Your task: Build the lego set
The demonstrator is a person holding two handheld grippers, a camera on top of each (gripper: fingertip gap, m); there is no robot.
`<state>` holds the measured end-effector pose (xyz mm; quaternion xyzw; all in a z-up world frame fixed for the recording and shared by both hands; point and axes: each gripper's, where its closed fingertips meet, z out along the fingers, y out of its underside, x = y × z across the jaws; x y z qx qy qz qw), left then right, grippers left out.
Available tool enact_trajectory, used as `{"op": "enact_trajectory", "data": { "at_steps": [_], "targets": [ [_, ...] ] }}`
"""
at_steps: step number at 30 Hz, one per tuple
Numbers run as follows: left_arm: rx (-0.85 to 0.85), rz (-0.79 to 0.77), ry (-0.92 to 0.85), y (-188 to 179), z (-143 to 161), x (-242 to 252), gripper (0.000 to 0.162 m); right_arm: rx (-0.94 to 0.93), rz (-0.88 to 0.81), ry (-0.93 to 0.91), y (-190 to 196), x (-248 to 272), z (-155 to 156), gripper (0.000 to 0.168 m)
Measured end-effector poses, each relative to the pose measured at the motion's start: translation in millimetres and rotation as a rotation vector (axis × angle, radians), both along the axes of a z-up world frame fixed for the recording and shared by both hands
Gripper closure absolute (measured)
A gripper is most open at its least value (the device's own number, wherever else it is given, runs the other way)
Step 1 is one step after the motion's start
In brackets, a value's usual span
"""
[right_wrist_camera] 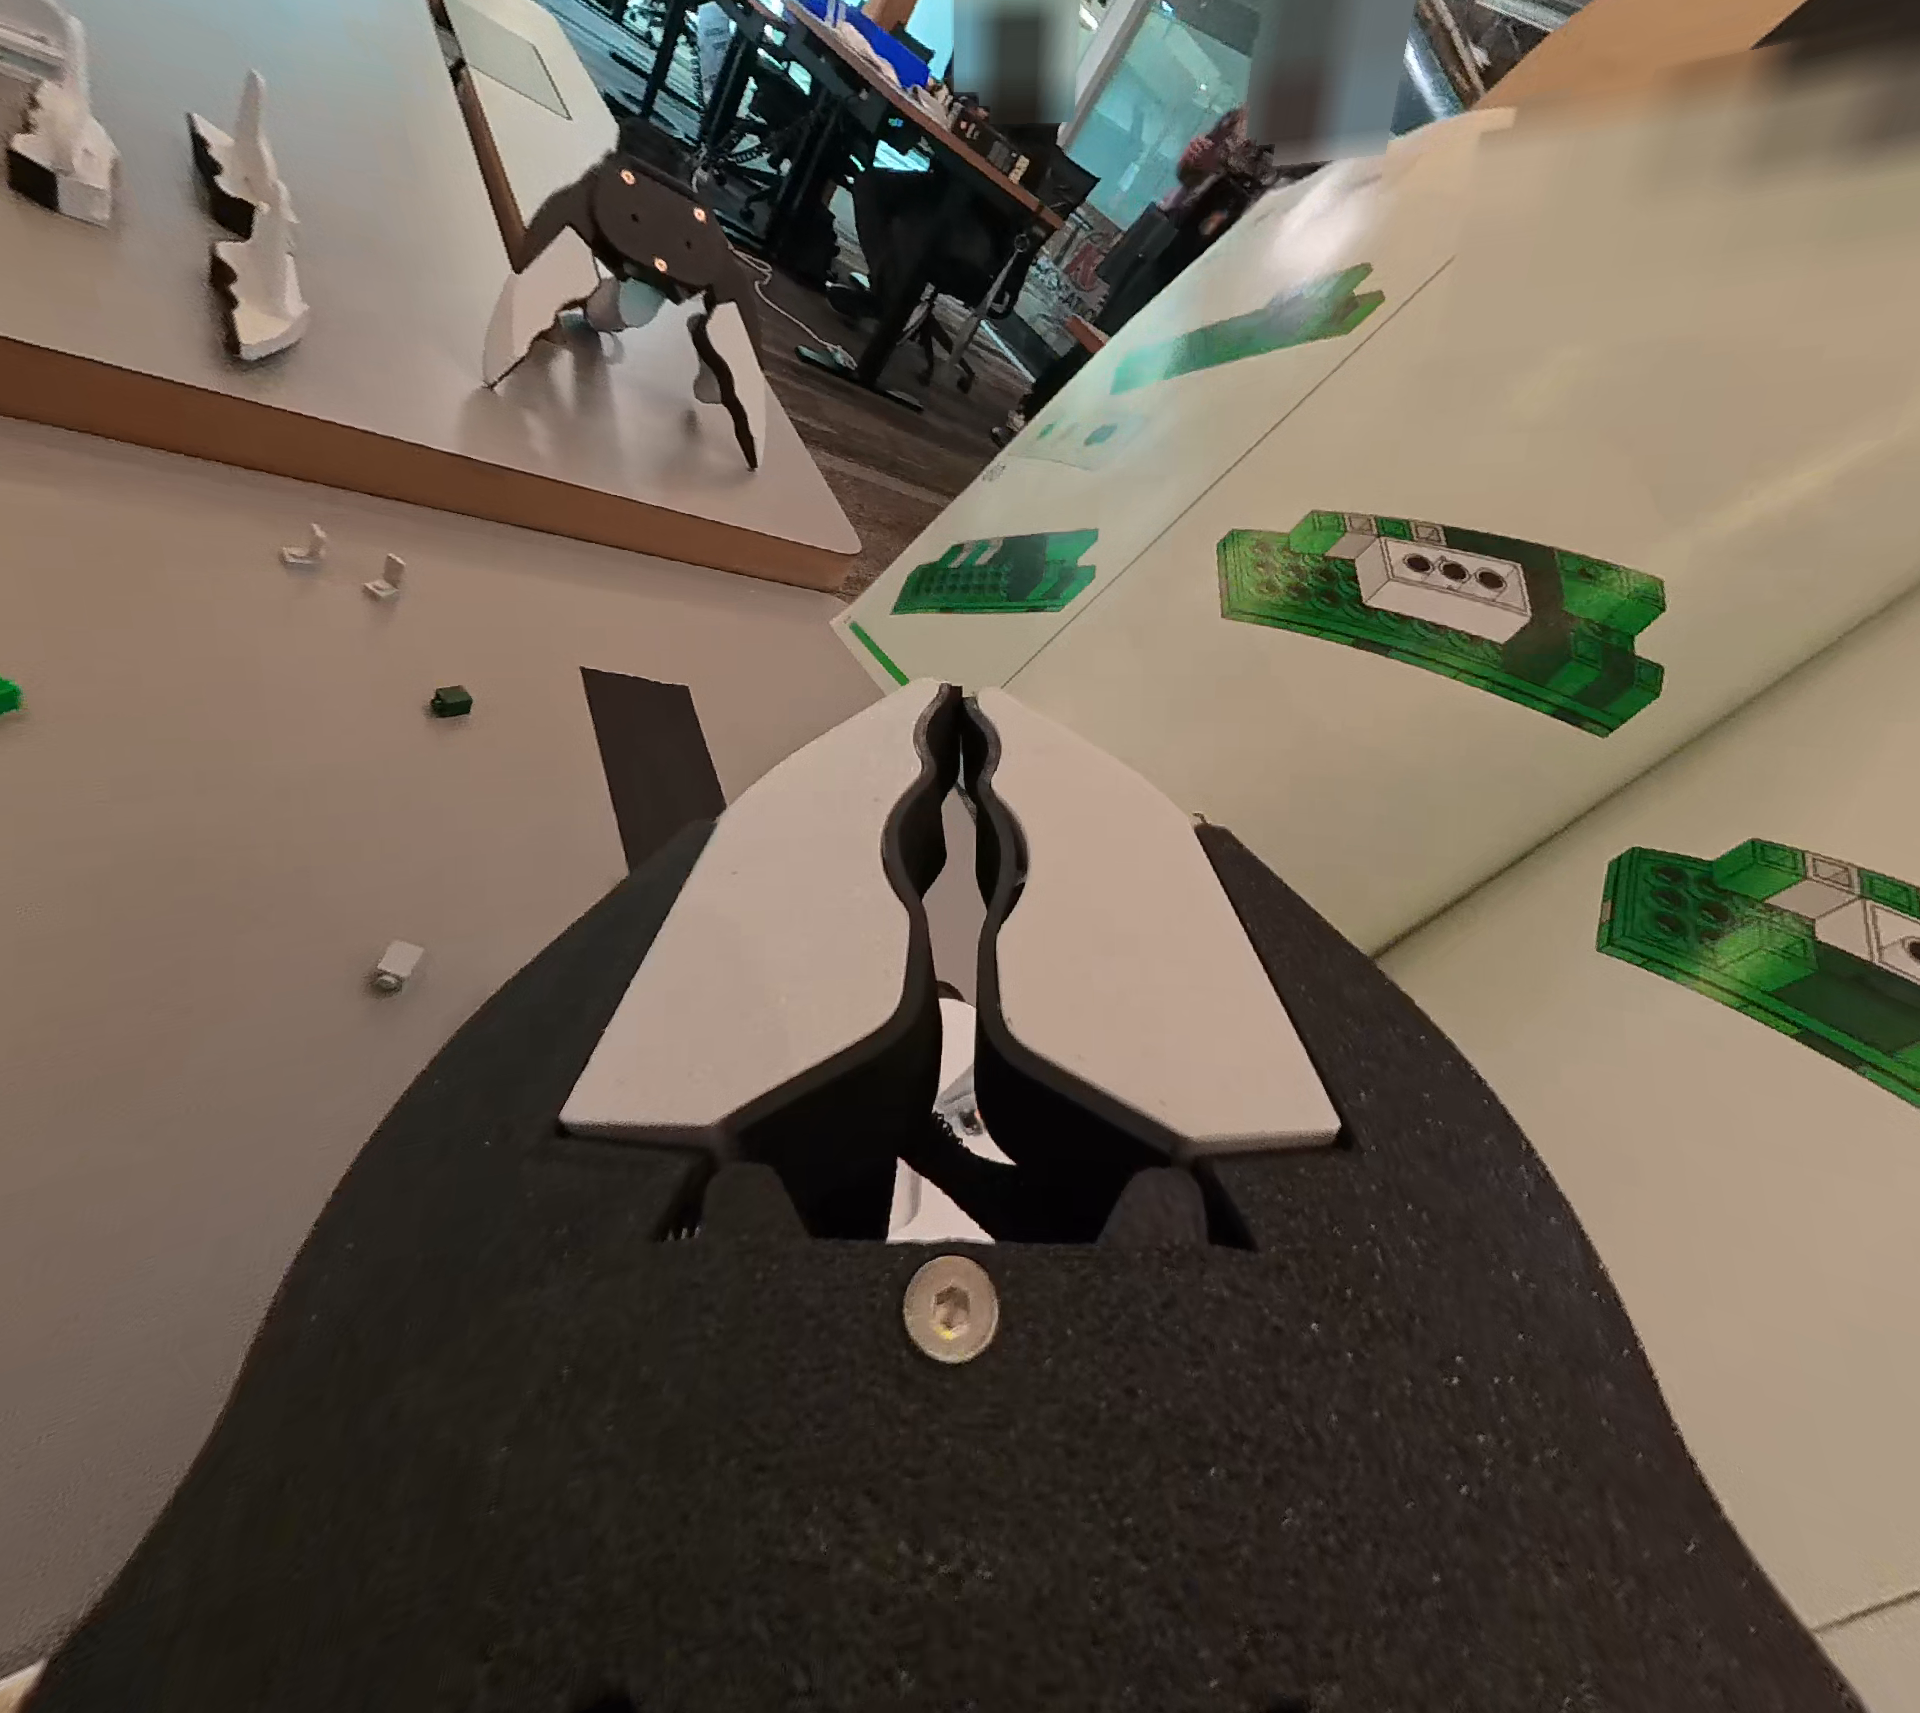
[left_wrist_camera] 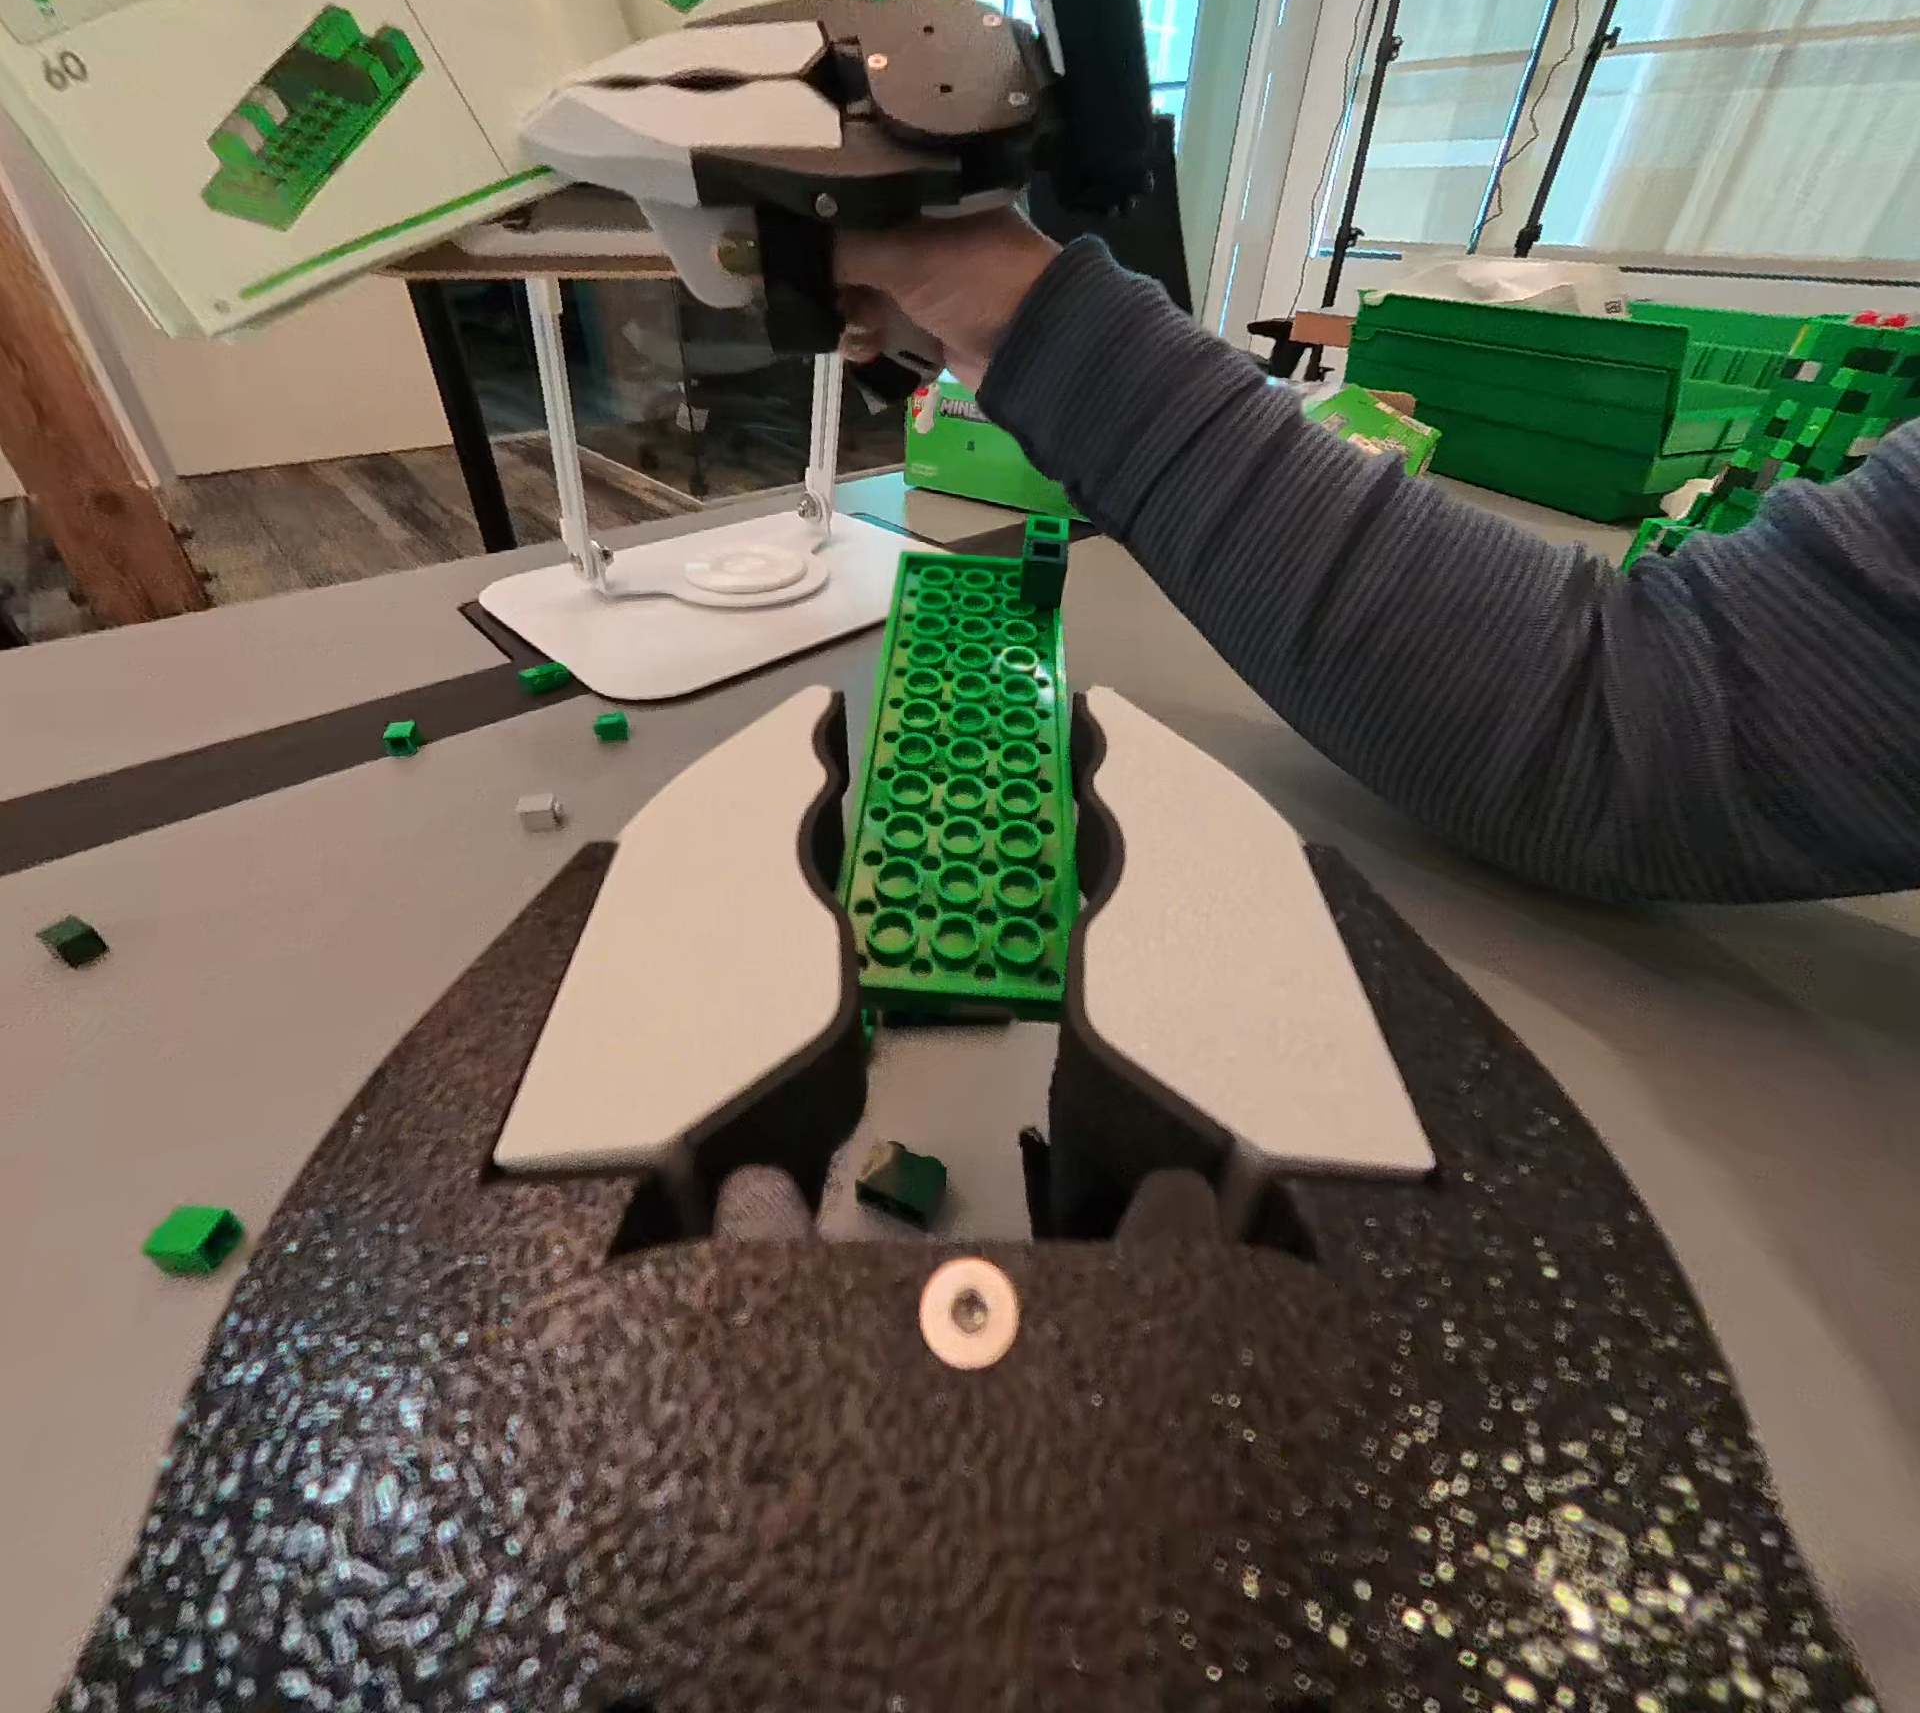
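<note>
Holding green plate in left gripper | right gripper pinched together at booklet, 12 o'clock | next: probably fetch brick, 9 o'clock

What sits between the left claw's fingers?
A green plate, underside up, is gripped between the left claw's fingers, in the left wrist view.

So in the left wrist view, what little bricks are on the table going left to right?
Dark green brick → bright green brick → green brick → grey brick → green brick.
</note>
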<state>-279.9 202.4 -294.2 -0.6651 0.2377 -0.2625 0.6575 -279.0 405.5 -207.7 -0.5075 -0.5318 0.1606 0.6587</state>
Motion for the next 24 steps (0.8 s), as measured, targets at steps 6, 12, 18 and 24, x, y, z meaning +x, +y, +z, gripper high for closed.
{"op": "enact_trajectory", "data": {
  "at_steps": [6,12,18,24],
  "targets": [
    [-0.039,0.005,-0.016,0,-3,-5,0.122,-0.044,0.075,0.030,-15,7,12,0.168],
    [-0.084,0.041,0.019,1,-7,-17,0.122,-0.032,0.102,0.053,-29,19,31,0.168],
    [-0.047,0.160,0.149,5,-10,-52,0.122,0.052,0.068,0.065,-48,32,61,0.168],
    [-0.020,0.194,0.161,6,-11,-80,0.122,0.150,-0.044,0.089,-60,40,89,0.168]
  ]
}}
